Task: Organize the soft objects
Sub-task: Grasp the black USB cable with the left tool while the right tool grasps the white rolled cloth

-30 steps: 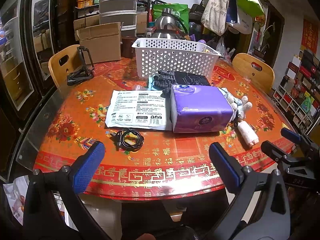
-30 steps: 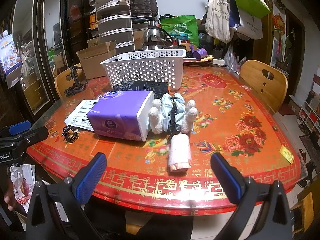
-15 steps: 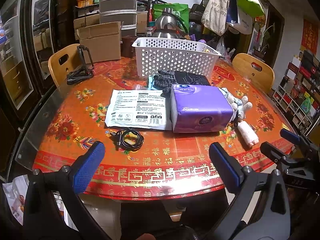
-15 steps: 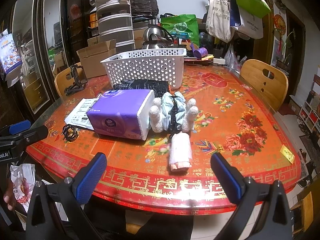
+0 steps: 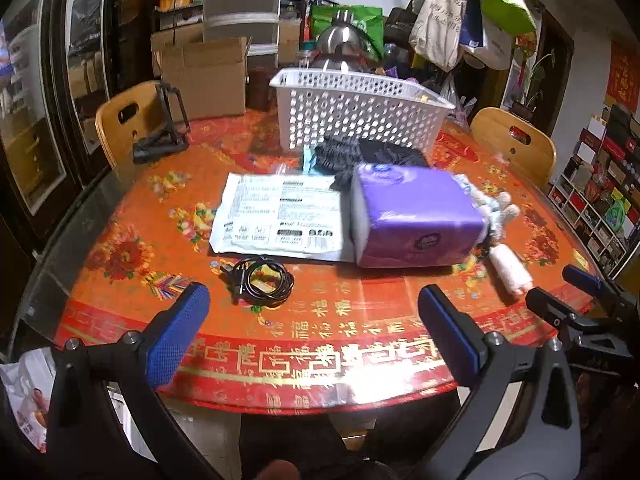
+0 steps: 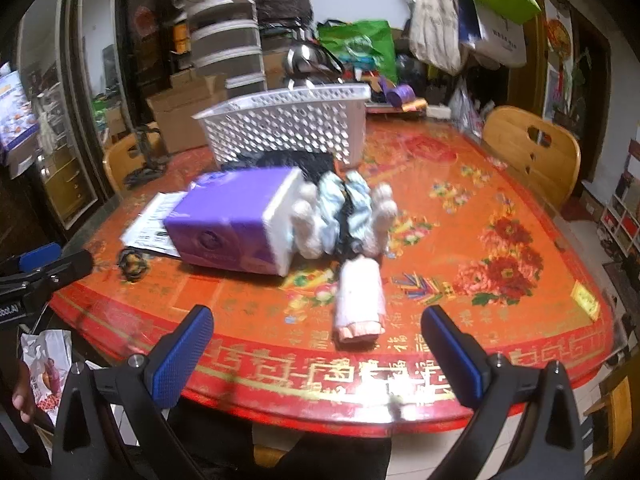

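With both your left tool (image 5: 314, 330) and right tool (image 6: 318, 346) spread apart and empty, bring the right one squarely over the rolled pink cloth (image 6: 359, 301) near the surface's front edge, gripping mid-roll.

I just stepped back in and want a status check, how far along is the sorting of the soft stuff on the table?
Nothing looks done: no soft item shows inside the white basket, though its floor is hidden. In hand: nothing; the left gripper and right gripper are both open at the table's near edge. Left: the purple tissue pack, the scrunchies, the pink roll and the black fabric.
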A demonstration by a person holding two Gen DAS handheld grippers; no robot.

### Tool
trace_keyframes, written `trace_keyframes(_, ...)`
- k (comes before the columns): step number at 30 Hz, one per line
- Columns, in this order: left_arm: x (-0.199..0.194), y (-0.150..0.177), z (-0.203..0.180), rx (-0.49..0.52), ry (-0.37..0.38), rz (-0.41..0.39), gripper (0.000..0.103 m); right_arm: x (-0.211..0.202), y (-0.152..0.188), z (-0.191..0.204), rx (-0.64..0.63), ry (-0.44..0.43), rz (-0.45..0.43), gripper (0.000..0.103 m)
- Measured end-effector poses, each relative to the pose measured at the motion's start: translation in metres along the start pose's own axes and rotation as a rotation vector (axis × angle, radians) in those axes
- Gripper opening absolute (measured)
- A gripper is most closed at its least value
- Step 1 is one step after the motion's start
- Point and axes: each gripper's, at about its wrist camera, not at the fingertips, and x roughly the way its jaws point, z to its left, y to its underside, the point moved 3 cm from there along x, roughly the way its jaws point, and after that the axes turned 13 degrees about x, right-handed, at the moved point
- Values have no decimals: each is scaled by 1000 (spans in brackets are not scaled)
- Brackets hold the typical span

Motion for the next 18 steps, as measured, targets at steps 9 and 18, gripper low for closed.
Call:
trace_keyframes(9,82,29,29,-51,5,132,103,55,9,-34,19,115,60,103)
trace_keyframes(18,113,34,37,-5,-37,128,103,60,12,-34,-33,109,16,103)
